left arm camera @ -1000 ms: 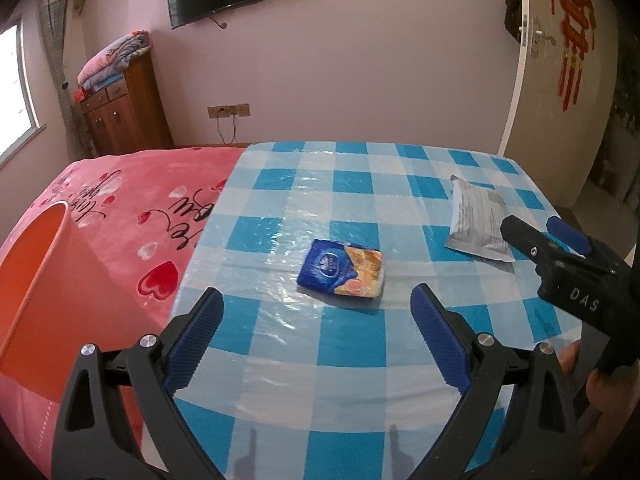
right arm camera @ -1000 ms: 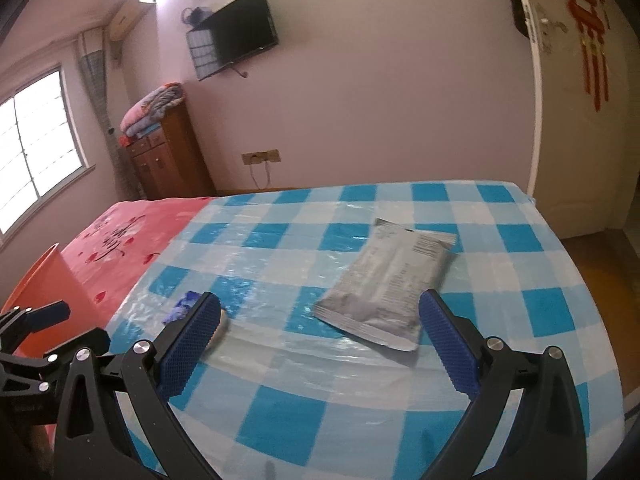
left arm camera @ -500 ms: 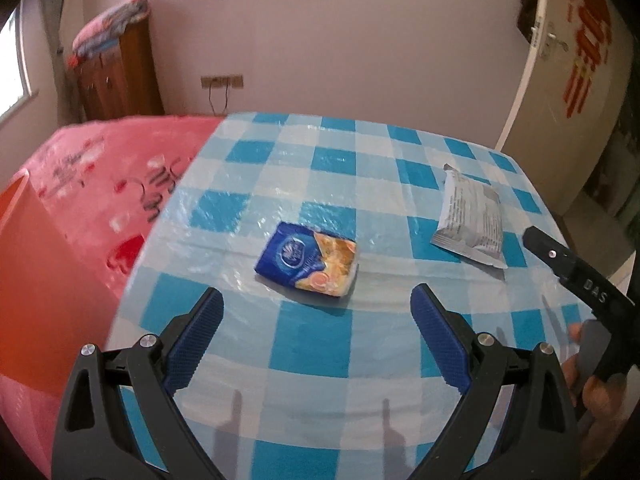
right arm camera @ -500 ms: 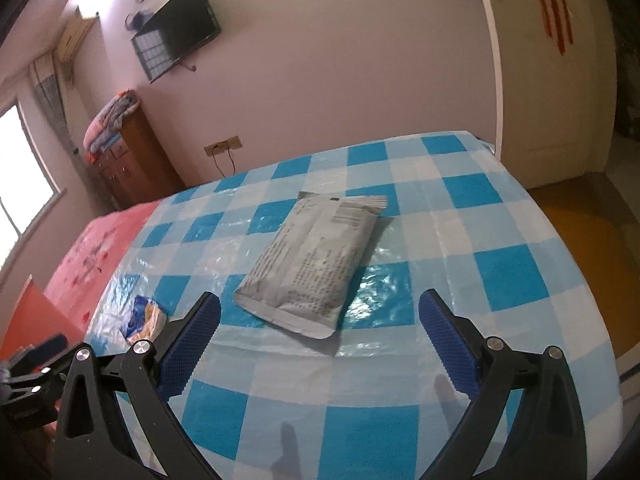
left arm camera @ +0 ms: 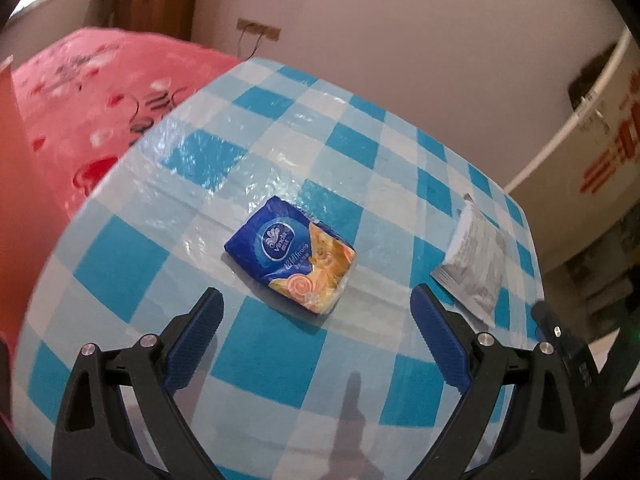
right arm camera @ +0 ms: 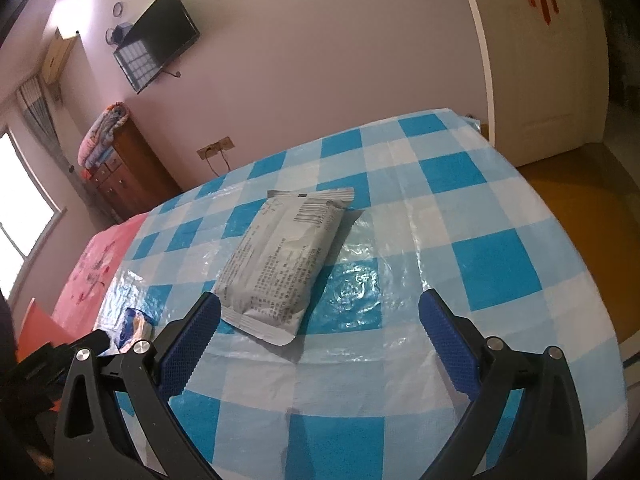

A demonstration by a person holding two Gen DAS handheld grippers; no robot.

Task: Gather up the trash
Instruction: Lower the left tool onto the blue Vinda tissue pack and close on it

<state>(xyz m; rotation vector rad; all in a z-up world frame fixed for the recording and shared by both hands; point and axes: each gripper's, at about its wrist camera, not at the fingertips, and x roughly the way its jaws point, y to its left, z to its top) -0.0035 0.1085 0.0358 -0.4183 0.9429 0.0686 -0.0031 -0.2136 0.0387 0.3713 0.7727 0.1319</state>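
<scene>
Both claws spread above the tabletop (right arm camera: 460,168): left claw (left arm camera: 316,320) near the tissue pack (left arm camera: 291,255), right claw (right arm camera: 320,316) near the grey packet (right arm camera: 286,256).

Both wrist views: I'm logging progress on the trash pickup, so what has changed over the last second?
Both grippers moved in toward their targets: the left gripper closed in on the blue tissue pack, the right gripper on the grey packet, whose near end now lies just ahead of its left finger. Nothing was grasped or released. Both packs lie where they were on the checked tablecloth; both pairs of fingers remain wide open.
</scene>
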